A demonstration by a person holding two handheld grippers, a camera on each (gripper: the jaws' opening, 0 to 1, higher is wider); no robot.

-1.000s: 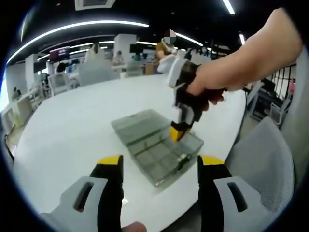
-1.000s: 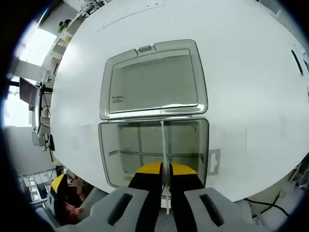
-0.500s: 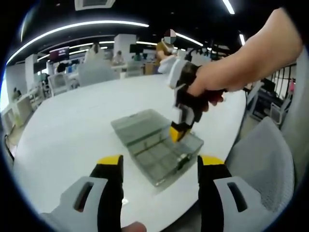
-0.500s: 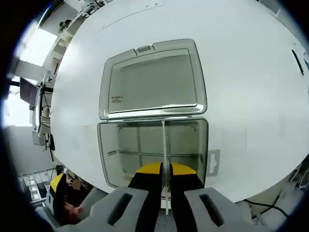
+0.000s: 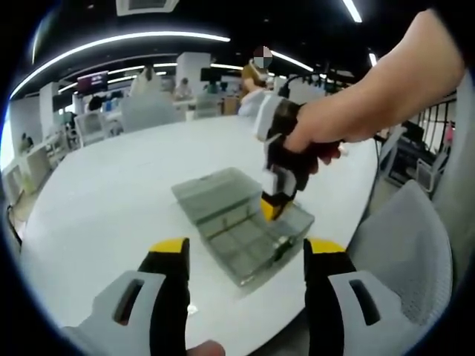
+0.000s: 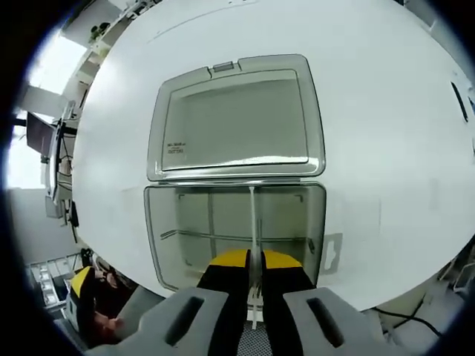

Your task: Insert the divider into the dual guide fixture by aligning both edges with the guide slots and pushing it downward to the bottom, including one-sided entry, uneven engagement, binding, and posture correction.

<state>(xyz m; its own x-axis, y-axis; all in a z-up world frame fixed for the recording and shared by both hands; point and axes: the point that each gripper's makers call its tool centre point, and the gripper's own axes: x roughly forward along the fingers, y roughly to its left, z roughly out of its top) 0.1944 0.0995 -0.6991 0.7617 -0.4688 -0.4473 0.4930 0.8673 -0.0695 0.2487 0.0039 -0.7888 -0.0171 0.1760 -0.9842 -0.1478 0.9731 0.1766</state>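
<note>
Above the box [image 5: 241,226], downturned right tongs [image 5: 272,208]

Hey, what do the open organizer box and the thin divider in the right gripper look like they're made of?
Organizer box: likely clear, glossy hard plastic; the white table shows through its lid and walls. Divider: apparently thin translucent whitish plastic, a pale strip between the shut jaws.

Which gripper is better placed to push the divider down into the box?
The right gripper: it is shut on the divider above the open box. The left gripper is open, away from the box.

L gripper [image 5: 243,256] open, R gripper [image 5: 273,204] over box [image 5: 241,222]
</note>
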